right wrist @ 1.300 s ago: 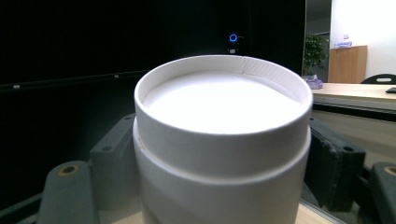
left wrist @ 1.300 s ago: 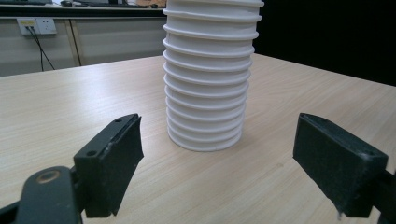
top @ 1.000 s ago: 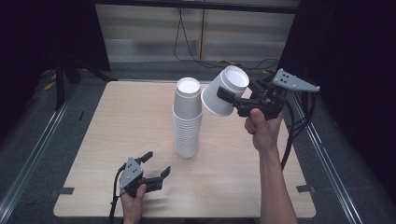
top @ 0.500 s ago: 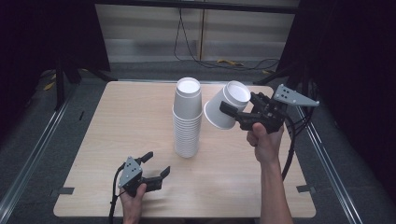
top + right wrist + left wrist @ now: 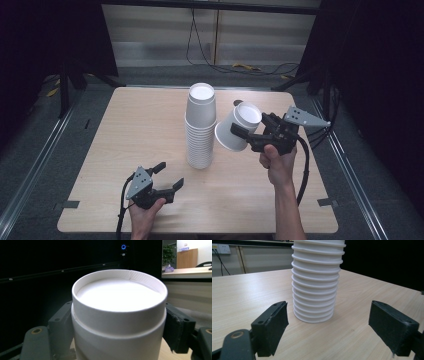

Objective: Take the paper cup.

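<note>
While the left gripper (image 5: 167,178) is resting wide open and empty on the table (image 5: 125,130), the right gripper (image 5: 248,131) is clamping a tilted paper cup (image 5: 237,126) — just beside the cup stack (image 5: 201,127).

Lighting: your table (image 5: 150,125) evenly lit from above, surroundings dark, shadows soft; held cup (image 5: 120,315) base overexposed, near jaws blurred.

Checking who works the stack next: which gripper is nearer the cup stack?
Right. The right gripper, holding a tilted cup, hangs just beside the cup stack; the left gripper rests open, nearer the table's front edge.
</note>
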`<act>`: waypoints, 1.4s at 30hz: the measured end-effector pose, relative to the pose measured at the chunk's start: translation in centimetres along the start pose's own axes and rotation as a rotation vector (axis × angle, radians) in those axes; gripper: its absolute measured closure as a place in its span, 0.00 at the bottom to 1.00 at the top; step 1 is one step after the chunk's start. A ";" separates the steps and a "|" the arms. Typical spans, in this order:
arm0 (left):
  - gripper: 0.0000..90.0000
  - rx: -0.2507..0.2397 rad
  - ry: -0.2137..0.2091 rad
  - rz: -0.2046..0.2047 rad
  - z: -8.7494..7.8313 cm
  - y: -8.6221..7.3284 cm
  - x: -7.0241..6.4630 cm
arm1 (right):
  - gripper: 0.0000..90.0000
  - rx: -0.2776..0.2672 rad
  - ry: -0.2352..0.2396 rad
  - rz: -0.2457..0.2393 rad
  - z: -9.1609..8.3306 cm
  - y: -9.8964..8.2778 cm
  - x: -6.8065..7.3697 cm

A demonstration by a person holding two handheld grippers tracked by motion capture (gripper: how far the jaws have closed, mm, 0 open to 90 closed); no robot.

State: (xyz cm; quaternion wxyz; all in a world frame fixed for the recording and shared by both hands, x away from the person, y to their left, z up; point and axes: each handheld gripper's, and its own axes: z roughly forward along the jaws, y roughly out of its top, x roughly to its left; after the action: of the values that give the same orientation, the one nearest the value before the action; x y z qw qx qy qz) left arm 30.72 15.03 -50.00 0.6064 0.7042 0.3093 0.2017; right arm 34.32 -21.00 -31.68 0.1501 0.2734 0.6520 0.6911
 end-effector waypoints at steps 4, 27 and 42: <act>0.17 -0.010 0.000 0.005 0.2 0.8 -0.7 | 0.26 0.012 0.001 0.018 -0.1 -1.2 -0.1; 0.17 -0.045 -0.116 0.026 0.7 3.1 -2.3 | 0.26 0.103 0.051 0.075 2.1 -6.7 0.9; 0.17 -0.033 -0.198 0.059 1.4 3.4 -3.3 | 0.26 0.126 0.084 0.104 2.9 -10.1 1.5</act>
State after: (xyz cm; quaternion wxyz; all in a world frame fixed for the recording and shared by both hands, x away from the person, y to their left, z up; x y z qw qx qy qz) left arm 29.85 11.51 -46.59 0.6393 0.7195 0.2236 0.1538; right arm 33.28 -16.74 -41.34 0.0691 0.2865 0.6849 0.6664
